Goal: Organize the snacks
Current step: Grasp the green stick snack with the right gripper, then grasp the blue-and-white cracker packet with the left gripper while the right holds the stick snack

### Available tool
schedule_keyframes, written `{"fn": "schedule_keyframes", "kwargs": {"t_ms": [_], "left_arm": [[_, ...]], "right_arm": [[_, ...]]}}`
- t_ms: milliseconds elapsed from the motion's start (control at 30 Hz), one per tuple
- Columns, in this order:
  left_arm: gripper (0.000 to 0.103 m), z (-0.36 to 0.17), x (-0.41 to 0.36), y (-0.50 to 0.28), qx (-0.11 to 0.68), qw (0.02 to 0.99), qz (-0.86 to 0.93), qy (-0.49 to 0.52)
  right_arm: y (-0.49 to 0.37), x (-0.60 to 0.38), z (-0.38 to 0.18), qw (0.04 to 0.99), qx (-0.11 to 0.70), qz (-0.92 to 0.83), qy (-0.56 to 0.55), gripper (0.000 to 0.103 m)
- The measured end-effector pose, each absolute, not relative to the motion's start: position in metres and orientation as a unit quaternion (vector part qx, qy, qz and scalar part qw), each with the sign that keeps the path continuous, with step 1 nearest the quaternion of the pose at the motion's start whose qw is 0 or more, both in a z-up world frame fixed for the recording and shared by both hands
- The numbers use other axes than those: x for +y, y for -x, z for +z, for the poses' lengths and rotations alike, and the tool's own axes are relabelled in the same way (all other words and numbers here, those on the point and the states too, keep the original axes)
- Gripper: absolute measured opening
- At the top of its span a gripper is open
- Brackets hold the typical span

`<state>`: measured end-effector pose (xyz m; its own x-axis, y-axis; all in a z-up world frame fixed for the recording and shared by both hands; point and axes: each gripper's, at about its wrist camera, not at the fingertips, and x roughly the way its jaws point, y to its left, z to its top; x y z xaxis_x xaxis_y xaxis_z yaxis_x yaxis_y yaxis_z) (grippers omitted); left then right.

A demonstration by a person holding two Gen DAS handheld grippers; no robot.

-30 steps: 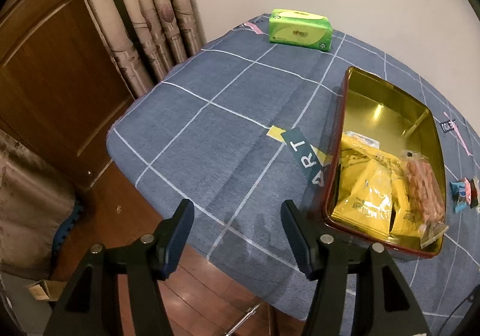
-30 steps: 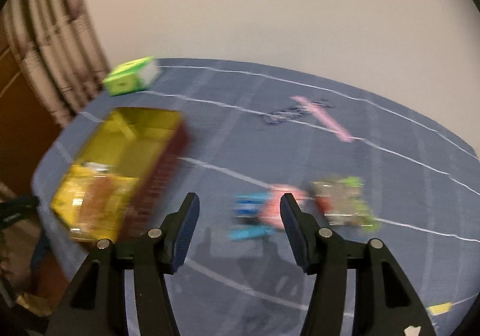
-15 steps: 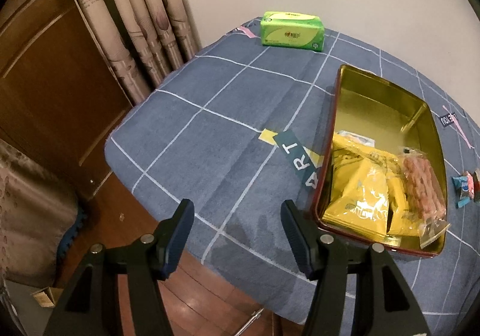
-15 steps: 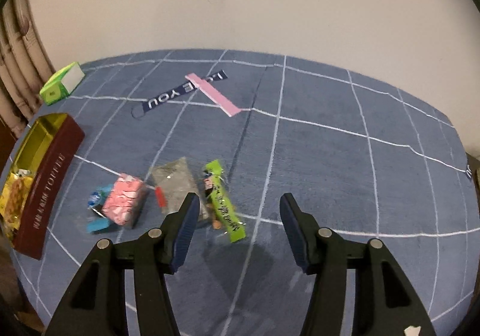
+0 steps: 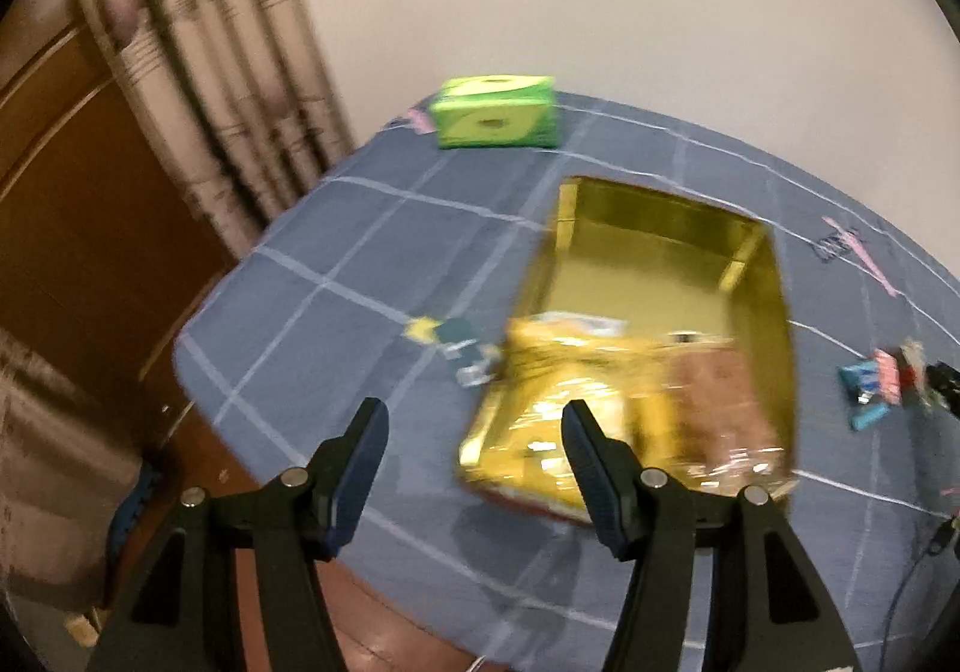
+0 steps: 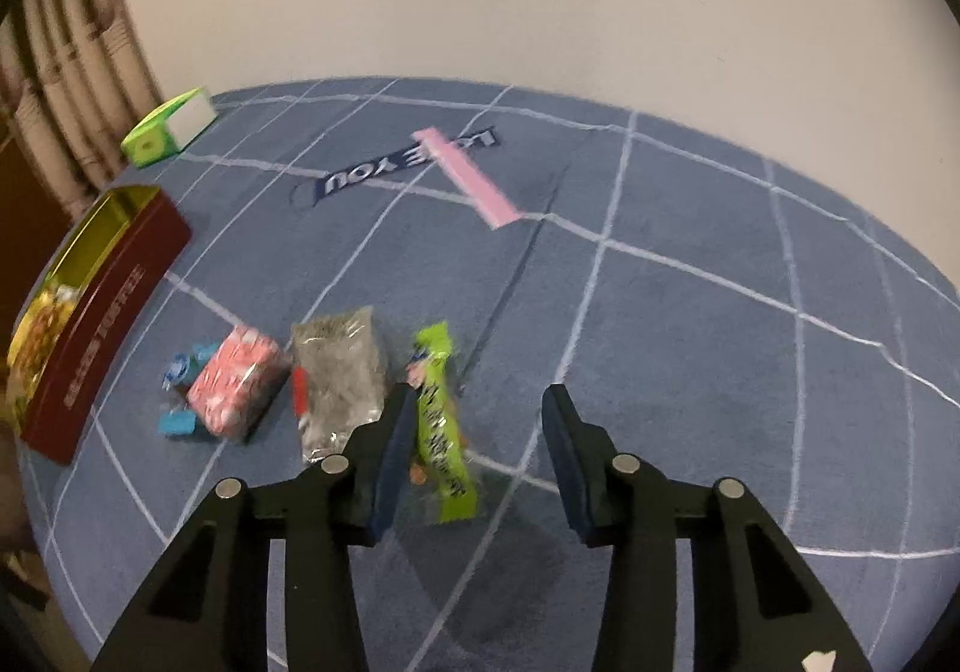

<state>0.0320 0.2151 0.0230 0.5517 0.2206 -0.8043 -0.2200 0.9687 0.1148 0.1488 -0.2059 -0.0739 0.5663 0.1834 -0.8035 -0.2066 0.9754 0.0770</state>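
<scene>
Blurring L view smears tin [image 5: 774,312] contents; snack labels [image 6: 441,420] unreadable.

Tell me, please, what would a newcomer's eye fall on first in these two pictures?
Probably the gold-lined tin on the blue checked tablecloth, its near end filled with yellow snack bags. Next, the loose snacks to the tin's right: a pink packet, a clear bag and a green bar, which lies between the closing jaws of the right gripper.
</scene>
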Motion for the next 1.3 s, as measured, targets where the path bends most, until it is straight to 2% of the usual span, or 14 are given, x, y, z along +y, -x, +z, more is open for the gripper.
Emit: {"fn": "schedule_keyframes", "kwargs": {"t_ms": [233,333,433,533,767,1300], "left_arm": [[0.061,0.021,0.149,-0.055,0.464,0.884,0.057,-0.028],[0.061,0.019,0.119,-0.061,0.47,0.882,0.017,-0.034],[0.061,0.012,0.092,-0.067,0.476,0.878,-0.011,-0.048],[0.061,0.0,0.07,-0.075,0.491,0.869,-0.044,-0.046],[0.061,-0.022,0.025,-0.089,0.517,0.849,-0.097,-0.043],[0.061,-0.045,0.009,-0.148,0.597,0.784,-0.124,0.115]], "right_arm": [[-0.149,-0.191,-0.082,0.885,0.444,0.136,0.02,0.038],[-0.153,-0.188,-0.086,0.884,0.447,0.138,0.021,0.031],[-0.152,-0.186,-0.088,0.89,0.437,0.13,0.02,0.03],[-0.149,-0.187,-0.089,0.894,0.431,0.12,0.023,0.021],[-0.129,-0.212,-0.091,0.903,0.422,0.08,0.009,0.02],[-0.111,-0.249,-0.094,0.906,0.419,0.043,-0.033,0.021]]}}
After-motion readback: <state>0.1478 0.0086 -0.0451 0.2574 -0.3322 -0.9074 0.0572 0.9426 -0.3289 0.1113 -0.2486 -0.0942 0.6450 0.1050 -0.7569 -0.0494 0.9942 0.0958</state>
